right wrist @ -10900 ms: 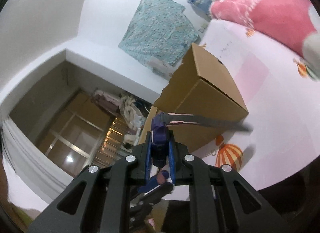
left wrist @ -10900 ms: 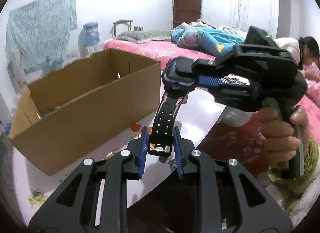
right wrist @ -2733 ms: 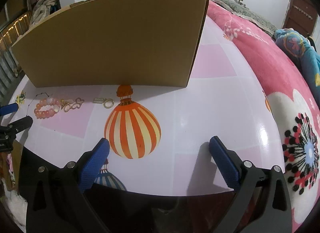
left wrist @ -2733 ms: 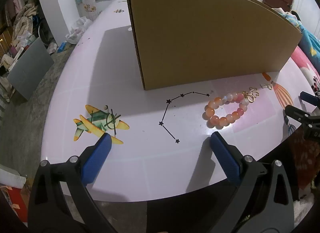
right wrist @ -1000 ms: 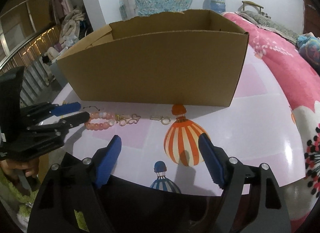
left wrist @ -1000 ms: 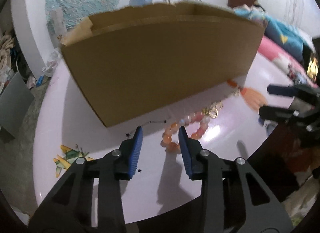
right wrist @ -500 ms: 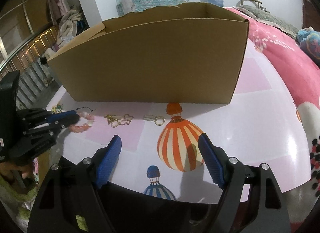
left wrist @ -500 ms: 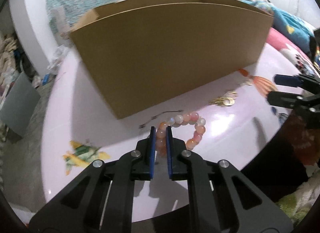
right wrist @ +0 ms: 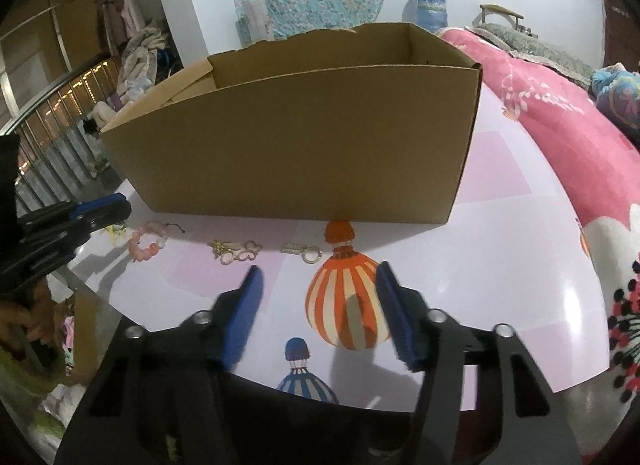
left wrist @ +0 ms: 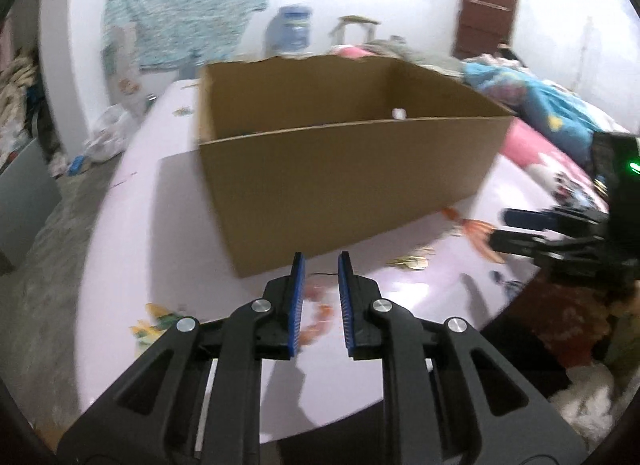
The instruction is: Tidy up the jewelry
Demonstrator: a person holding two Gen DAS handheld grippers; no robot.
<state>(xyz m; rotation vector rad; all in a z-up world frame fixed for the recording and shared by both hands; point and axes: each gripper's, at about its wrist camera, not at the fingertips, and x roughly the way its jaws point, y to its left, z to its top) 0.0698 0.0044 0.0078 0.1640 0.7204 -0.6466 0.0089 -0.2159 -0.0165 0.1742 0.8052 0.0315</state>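
A pink and orange bead bracelet [right wrist: 146,243] lies on the pale pink table [right wrist: 500,245] in front of the open cardboard box [right wrist: 300,145]. My left gripper [left wrist: 321,257] hangs just above it. Its jaws are opening, and the blurred bracelet [left wrist: 316,313] shows through the gap, untouched by the pads. In the right wrist view the left gripper [right wrist: 116,207] sits up and left of the beads. A gold charm [right wrist: 236,251] and a key-ring charm [right wrist: 302,251] lie further right. My right gripper [right wrist: 319,271] hovers over the balloon print with its jaws closing on nothing.
The box [left wrist: 340,185] fills the middle of the table, its near wall close behind the jewelry. A pink bedspread [right wrist: 560,125] borders the table on the right. A person's hand [right wrist: 24,317] holds the left gripper at the table's left edge. The right gripper [left wrist: 500,229] reaches in from the right.
The left gripper, shut on the bracelet half a second ago, has lifted and its pads have parted; the bracelet stays on the table. The right gripper's jaws have narrowed.
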